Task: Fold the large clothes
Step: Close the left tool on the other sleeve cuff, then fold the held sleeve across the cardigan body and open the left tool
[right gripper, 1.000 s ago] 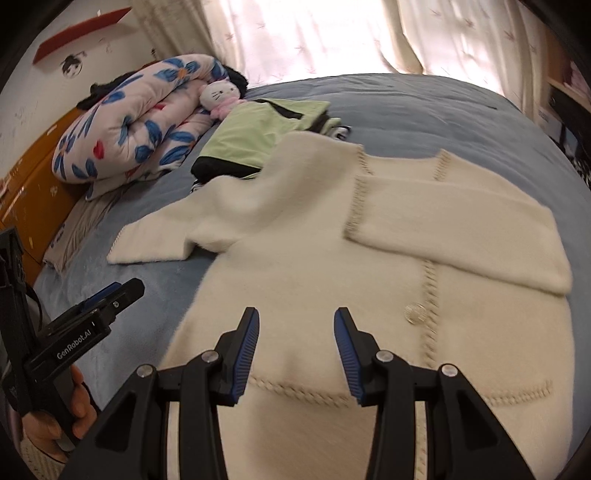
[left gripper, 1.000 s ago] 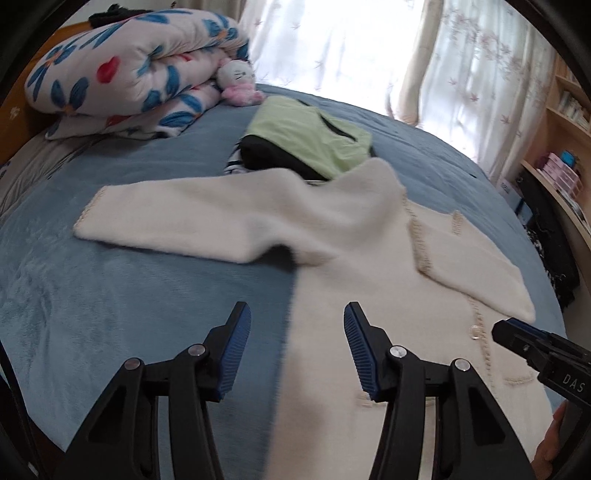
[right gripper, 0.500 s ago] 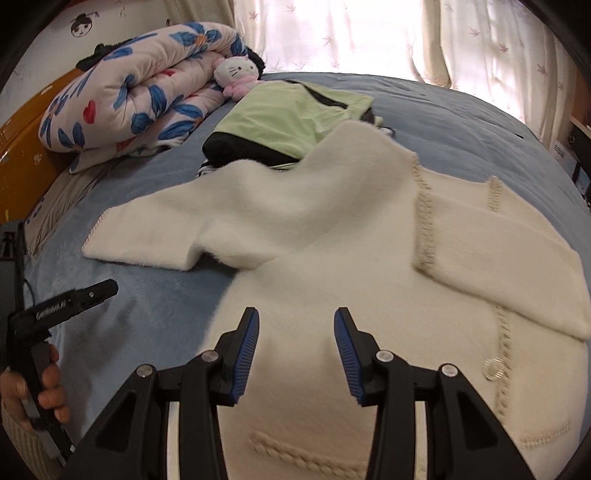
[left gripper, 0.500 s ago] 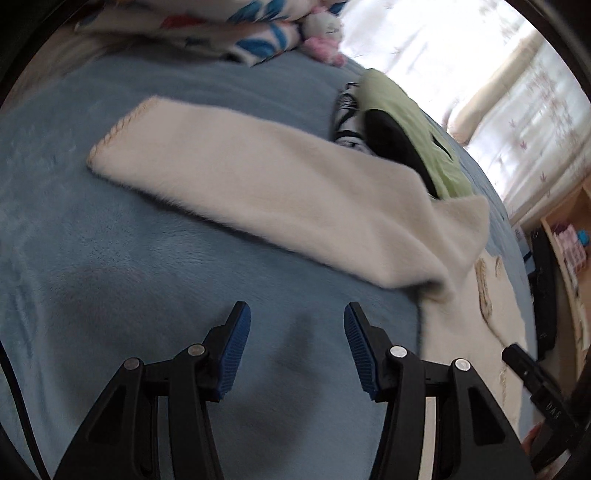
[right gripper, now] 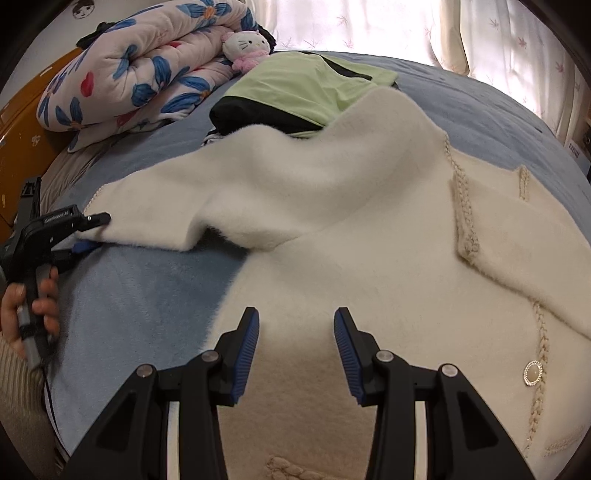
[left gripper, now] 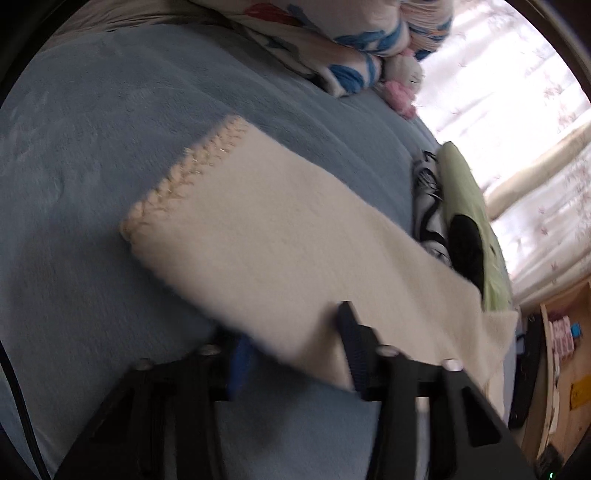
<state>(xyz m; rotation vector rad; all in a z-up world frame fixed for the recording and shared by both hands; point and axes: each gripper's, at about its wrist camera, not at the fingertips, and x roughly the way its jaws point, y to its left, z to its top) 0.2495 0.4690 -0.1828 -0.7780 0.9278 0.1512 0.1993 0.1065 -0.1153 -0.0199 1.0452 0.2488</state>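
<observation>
Cream cardigan (right gripper: 332,229): spread front-up across the middle of the bed (right gripper: 140,295), one sleeve folded over its chest, the other sleeve (left gripper: 280,236) stretched toward the bed's headboard-side edge.

Left gripper (left gripper: 295,350): at the lower hem of that outstretched sleeve, jaws just closing with the sleeve's edge between them; whether the pads (left gripper: 240,365) already press the cloth cannot be told (picture blurred). The right wrist view shows it from outside, its tips at the cuff end, a hand (right gripper: 29,310) on its handle.

Right gripper (right gripper: 295,347): partly open, empty, over the cardigan's lower body.

Shown only by the right wrist view: pearl-like button (right gripper: 532,373), braided front trim, the folded sleeve. Shown only by the left: the cuff's braided edge close up, wooden shelving (left gripper: 554,369) beside the bed.

Bed surface: blue plush cover. Toward its head, a folded green garment (right gripper: 306,88) over black cloth, a floral quilt (right gripper: 133,74) rolled, a plush cat (right gripper: 245,46). Sheer curtains (right gripper: 406,26) behind.
</observation>
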